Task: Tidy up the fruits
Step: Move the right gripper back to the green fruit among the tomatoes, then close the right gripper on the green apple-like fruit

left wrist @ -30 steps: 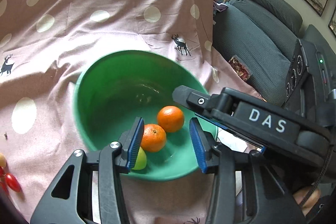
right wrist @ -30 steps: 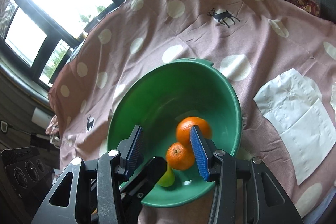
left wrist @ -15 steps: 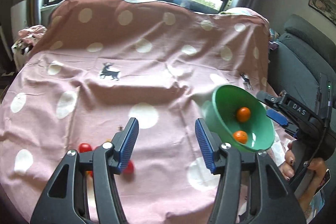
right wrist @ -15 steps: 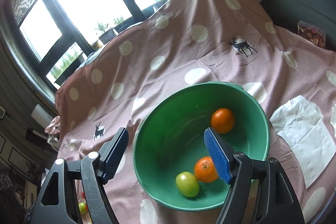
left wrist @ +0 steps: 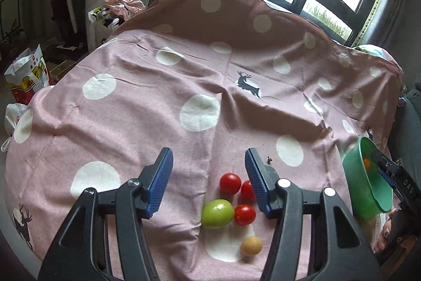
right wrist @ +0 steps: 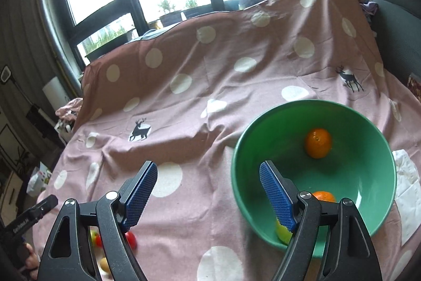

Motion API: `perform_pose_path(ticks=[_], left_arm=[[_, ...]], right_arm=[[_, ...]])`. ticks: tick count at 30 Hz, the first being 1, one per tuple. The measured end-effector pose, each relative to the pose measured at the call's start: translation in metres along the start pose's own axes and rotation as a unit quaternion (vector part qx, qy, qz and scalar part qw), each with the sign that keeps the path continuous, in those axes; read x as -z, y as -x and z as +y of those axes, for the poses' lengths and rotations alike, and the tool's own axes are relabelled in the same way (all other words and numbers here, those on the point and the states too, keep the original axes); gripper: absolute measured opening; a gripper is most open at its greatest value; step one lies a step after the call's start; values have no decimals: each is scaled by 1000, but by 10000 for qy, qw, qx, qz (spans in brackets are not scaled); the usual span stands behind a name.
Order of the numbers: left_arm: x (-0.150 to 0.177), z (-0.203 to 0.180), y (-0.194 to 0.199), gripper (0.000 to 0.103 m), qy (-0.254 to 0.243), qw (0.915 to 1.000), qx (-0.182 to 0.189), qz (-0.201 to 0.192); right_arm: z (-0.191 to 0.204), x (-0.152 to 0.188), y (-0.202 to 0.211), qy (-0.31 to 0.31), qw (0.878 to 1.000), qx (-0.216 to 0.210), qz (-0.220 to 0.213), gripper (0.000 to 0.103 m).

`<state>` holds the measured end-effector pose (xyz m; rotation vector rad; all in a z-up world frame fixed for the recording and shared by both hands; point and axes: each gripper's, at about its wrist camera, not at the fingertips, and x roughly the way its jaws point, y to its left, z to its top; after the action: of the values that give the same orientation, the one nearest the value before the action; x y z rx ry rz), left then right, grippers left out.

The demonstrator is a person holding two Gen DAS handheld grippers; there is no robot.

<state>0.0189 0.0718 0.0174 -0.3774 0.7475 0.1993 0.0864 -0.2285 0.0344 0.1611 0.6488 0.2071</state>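
Left wrist view: the left gripper (left wrist: 209,179) hangs over the pink polka-dot cloth (left wrist: 147,107) with its blue pads well apart and nothing between them. Just below and ahead of the right-hand pad lies a small cluster of loose fruit: three red tomatoes (left wrist: 230,183), a green tomato (left wrist: 217,213) touching the lowest red one, and a small tan round fruit (left wrist: 251,245) a little nearer the camera. The green bowl (left wrist: 360,175) sits at the far right edge, well apart from this cluster, with the right gripper's body reaching over it. The step in hand looks like the approach for the next pick: the cluster sits off to the right of the gap, so the move calls for sliding that way and lowering until one fruit lies between the pads, then closing gently, since the tomatoes touch and may roll

Right wrist view: the right gripper (right wrist: 208,198) has its jaws opening, empty, with one pad over the near rim of the green bowl (right wrist: 392,162). Inside lie two mandarins (right wrist: 317,143) and a green fruit (right wrist: 282,233) partly hidden by the pad. A white paper napkin (right wrist: 406,191) lies beside the bowl. The loose fruit shows at lower left behind the finger
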Motion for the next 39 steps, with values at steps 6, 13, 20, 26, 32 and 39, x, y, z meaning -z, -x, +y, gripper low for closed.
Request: perform_pose_path(ticks=[6,13,20,26,32,39], left_arm=[[-4,21,1,57,298,9994,-172,-28],[-5,33,-6,57,433,9987,-251,110],[-6,42,-9,56,653,9976,-94,216],[-10,52,-15,51,956,9950,22,273],[-11,59,-20,50,1112,9930,-30,408],[-11,59,-22,50,1323,9893,300,533]], right_arm=[[40,16,-13,520,9979,-291,258,81],[79,41,-34,1122,9908,-335,677,81],[102,51,-43,1154,9819,-946,1165,72],[134,50,-58,1063,9559,-1826,2042,46],[167,63,-76,1366,9168,-2264,2991,42],[178,76,-91,1749,8993,-2206,3347,42]])
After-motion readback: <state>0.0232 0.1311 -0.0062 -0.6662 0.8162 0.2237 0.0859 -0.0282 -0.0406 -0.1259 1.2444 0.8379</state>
